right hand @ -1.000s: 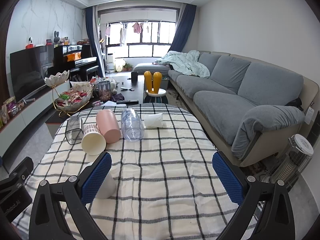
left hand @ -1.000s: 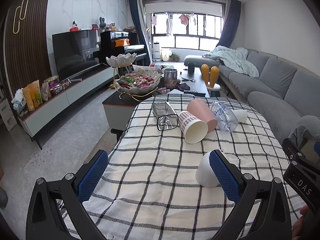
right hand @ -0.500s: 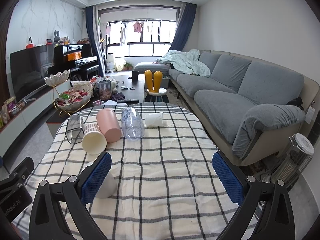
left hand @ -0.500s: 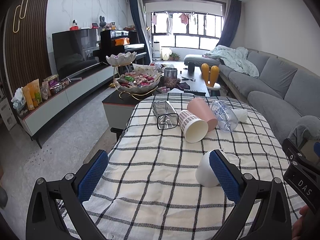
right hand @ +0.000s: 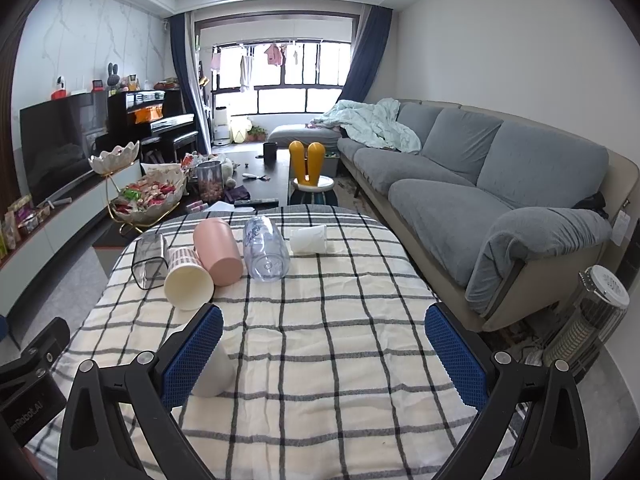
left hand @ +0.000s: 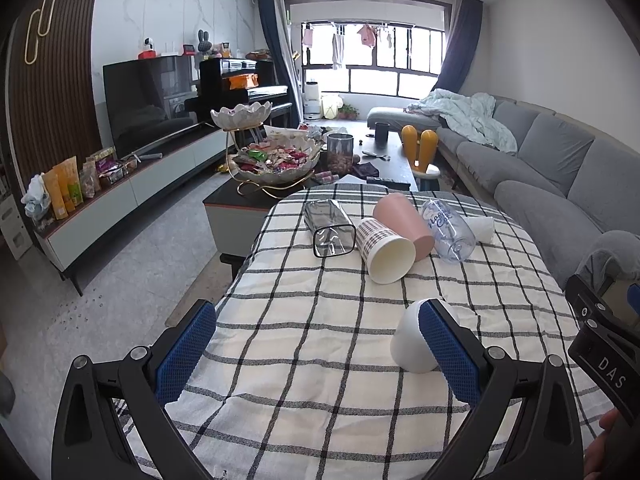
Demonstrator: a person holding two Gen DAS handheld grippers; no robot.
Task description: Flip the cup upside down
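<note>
Several cups lie on their sides at the far end of the checked tablecloth: a clear square cup, a plaid paper cup, a pink cup, a clear plastic cup and a small white cup. A white cup stands upside down near me, partly behind my left gripper's right finger. My left gripper is open and empty above the cloth. My right gripper is open and empty; the white cup shows behind its left finger.
A coffee table with a snack bowl stand lies beyond the table. A grey sofa runs along the right. A TV cabinet is on the left, a heater at the right.
</note>
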